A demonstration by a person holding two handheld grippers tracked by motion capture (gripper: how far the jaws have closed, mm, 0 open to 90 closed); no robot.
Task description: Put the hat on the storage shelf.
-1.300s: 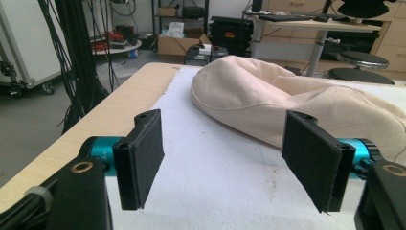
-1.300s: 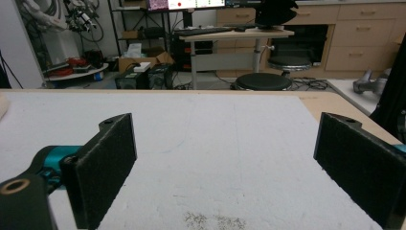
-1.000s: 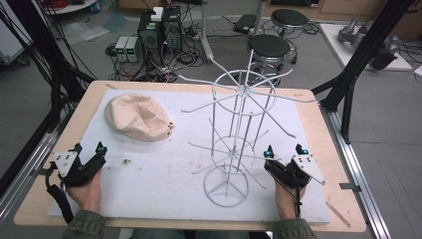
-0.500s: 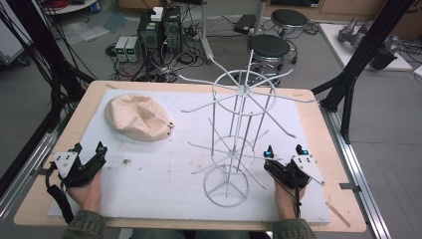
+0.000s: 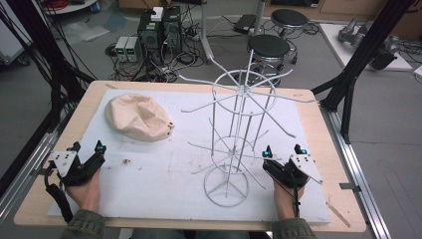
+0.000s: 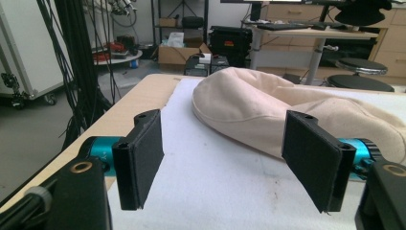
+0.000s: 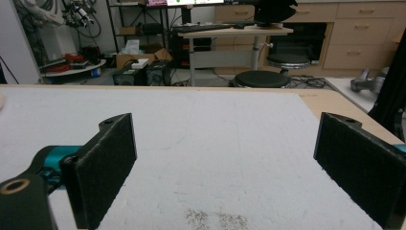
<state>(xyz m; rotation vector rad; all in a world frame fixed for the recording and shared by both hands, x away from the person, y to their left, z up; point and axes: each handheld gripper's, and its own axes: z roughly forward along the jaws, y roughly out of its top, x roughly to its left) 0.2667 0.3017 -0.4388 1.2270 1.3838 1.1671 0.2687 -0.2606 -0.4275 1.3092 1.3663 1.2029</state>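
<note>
One beige cap (image 5: 138, 117) and one white wire rack (image 5: 234, 139) sit on the bench (image 5: 318, 124); left tool (image 5: 88, 148) and right tool (image 5: 282, 151) both gape empty.

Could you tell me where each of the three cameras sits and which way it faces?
High view: above the person's side, looking forward and down on the table, wire rack and beige cap; both hands show, with left gripper and right gripper.
Left gripper view: low on the left gripper, facing the cap; open jaws show.
Right gripper view: low on the right gripper, facing across the white mat; open jaws show.
Shared: high and left gripper views both show the cap.
</note>
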